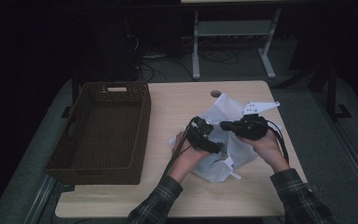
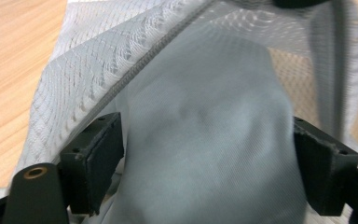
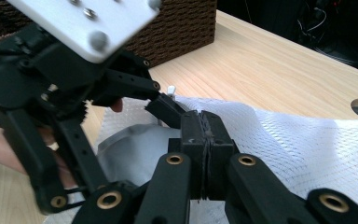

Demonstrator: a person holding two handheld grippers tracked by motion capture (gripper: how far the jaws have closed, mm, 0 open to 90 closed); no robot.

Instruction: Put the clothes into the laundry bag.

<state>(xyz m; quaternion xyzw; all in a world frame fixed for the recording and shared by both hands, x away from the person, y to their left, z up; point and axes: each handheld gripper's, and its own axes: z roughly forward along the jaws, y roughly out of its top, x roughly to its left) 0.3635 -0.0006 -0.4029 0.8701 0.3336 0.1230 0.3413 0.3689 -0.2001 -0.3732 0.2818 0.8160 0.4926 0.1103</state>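
Note:
A white mesh bag (image 1: 224, 108) with a zip (image 2: 144, 60) lies on the wooden table, and a grey cloth (image 2: 205, 140) sits in its mouth. My left gripper (image 2: 209, 163) is open, its jaws standing wide on either side of the grey cloth. In the high view the left gripper (image 1: 218, 148) points right into the bag. My right gripper (image 3: 205, 135) is shut, its pads pinching the edge of the mesh bag (image 3: 298, 140) and holding it up. The other hand's gripper (image 3: 163, 105) reaches in close beside it, over the grey cloth (image 3: 130, 149).
A dark brown woven basket (image 1: 142, 126) stands on the left part of the table (image 1: 177, 107), a hand's width from the bag. A round cable hole (image 1: 216, 93) lies near the far edge. Beyond the table are desk legs and cables on the floor.

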